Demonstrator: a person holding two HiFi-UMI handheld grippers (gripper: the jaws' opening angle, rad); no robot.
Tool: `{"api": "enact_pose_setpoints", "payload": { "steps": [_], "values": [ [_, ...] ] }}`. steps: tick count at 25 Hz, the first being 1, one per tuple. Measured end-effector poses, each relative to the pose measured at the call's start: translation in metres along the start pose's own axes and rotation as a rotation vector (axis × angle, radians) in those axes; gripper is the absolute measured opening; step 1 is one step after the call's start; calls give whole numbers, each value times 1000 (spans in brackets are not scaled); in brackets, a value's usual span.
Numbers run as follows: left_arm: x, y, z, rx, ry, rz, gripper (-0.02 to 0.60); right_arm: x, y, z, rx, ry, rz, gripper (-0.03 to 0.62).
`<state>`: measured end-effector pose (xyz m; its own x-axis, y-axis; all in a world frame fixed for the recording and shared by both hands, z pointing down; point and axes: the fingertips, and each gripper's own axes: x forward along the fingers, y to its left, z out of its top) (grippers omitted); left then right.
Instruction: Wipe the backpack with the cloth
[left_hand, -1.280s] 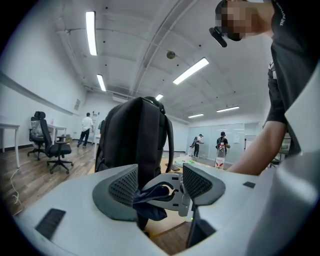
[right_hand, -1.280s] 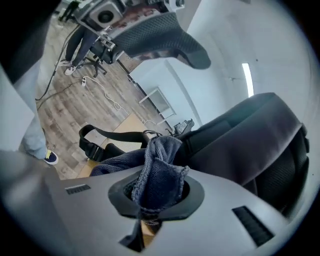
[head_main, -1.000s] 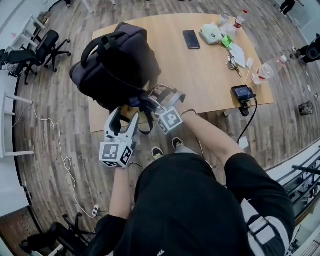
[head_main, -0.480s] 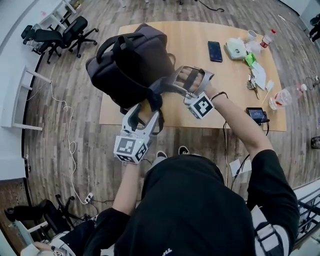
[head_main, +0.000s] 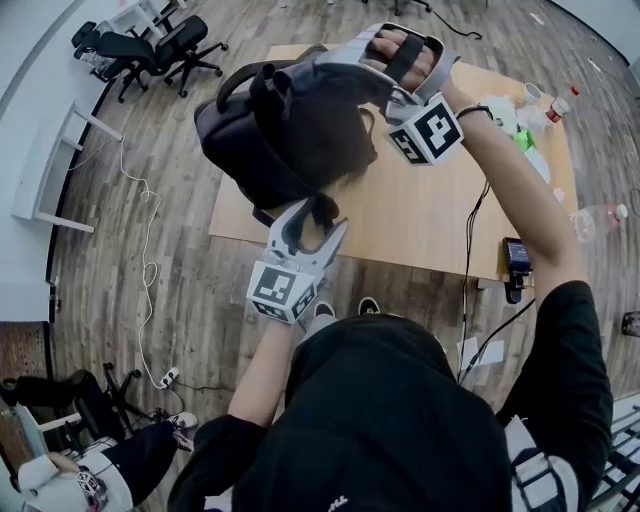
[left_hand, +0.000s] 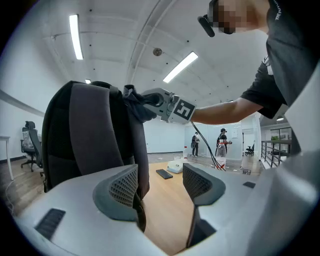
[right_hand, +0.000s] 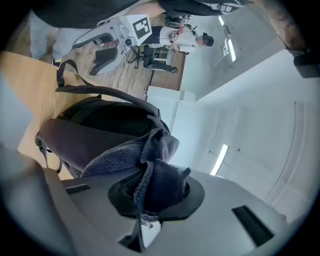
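A dark backpack (head_main: 285, 145) stands upright on the wooden table (head_main: 420, 225). My right gripper (head_main: 322, 78) is up at its top, shut on a dark blue cloth (head_main: 292, 82) that presses on the top of the bag. In the right gripper view the cloth (right_hand: 155, 175) bunches between the jaws, with the backpack (right_hand: 95, 127) just beyond. My left gripper (head_main: 312, 222) sits low at the bag's near bottom edge, open. In the left gripper view its fingers (left_hand: 122, 187) stand apart, with a backpack strap (left_hand: 141, 165) hanging beside the left one and the backpack (left_hand: 82, 132) filling the left side.
On the table's right end lie a small screen device with a cable (head_main: 517, 255), a plastic bottle (head_main: 597, 217) and small items. A phone (left_hand: 164, 173) and a white box (left_hand: 175, 167) show in the left gripper view. Office chairs (head_main: 150, 45) and a floor cable (head_main: 150, 270) lie to the left.
My right gripper has risen with the cloth from the backpack's lower near side up to its top. The left gripper has stayed by the lower strap.
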<state>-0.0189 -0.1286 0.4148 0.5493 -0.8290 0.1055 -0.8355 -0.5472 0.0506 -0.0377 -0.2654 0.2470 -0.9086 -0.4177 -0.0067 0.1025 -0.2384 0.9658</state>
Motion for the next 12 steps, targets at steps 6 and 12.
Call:
{"api": "enact_pose_setpoints", "payload": {
  "steps": [6,12],
  "values": [
    [-3,-2,-5,-24,13,9,293,-6,43,7,229,41,-81,34],
    [-9,2,-24,-48,58,36,293,-16,147,40,281,36,71,34]
  ]
}}
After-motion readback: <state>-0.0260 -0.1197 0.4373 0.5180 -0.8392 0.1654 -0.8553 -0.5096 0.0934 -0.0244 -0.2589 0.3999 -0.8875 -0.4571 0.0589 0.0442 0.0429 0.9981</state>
